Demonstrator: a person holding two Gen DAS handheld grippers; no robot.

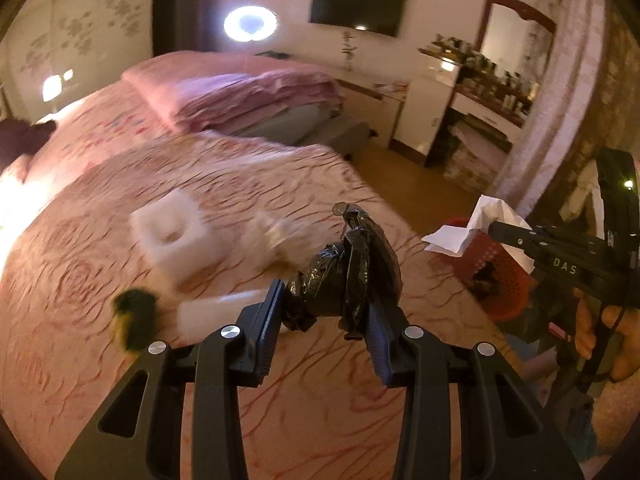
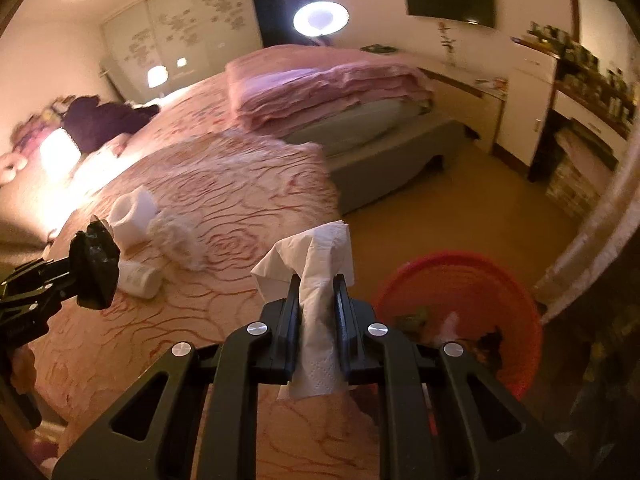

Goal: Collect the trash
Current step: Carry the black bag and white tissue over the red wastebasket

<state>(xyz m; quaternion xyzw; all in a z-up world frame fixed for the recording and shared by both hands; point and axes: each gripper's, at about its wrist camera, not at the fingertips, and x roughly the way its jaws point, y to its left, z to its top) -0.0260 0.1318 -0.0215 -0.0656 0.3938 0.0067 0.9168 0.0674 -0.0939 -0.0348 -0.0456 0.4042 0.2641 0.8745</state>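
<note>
Evidently both loads are headed for the red bin (image 2: 460, 320) at lower right: the right gripper (image 2: 318, 304) has its fingers clamped on a tissue (image 2: 316, 280), the left gripper (image 1: 324, 312) on a black bag (image 1: 352, 268), while more scraps (image 2: 176, 236) lie on the bed (image 2: 240, 200) at mid-left

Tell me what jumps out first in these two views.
The crumpled black plastic bag clamped in the left gripper above the pink rose-patterned bedspread. Then the white paper tissue pinched in the right gripper, with the red plastic waste basket just to its right on the floor.
</note>
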